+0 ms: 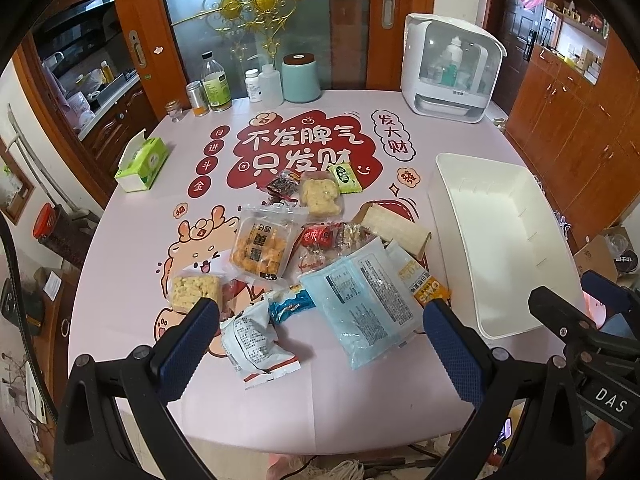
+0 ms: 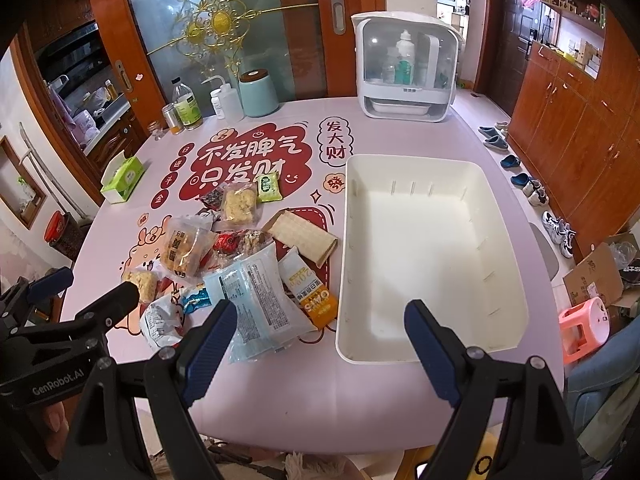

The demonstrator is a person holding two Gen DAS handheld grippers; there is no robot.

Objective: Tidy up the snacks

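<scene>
A heap of wrapped snacks point(image 2: 236, 256) lies on the pink bench point(image 2: 280, 380), just left of the white bin point(image 2: 424, 248). A pale blue packet point(image 1: 360, 300) sits at the heap's near edge, with an orange-tipped sachet point(image 2: 316, 292) nearest the bin. The left gripper point(image 1: 320, 320) hovers over the heap, jaws wide and holding nothing. The right gripper point(image 2: 320, 320) hangs over the bin's near-left corner, jaws wide too. Beyond the heap stands a green tissue box point(image 1: 142, 164).

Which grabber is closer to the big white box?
Right. The right gripper hangs open over the near end of the white bin, one fingertip above its inside. The left gripper is open over the snack pile, off to the bin's left side.
</scene>
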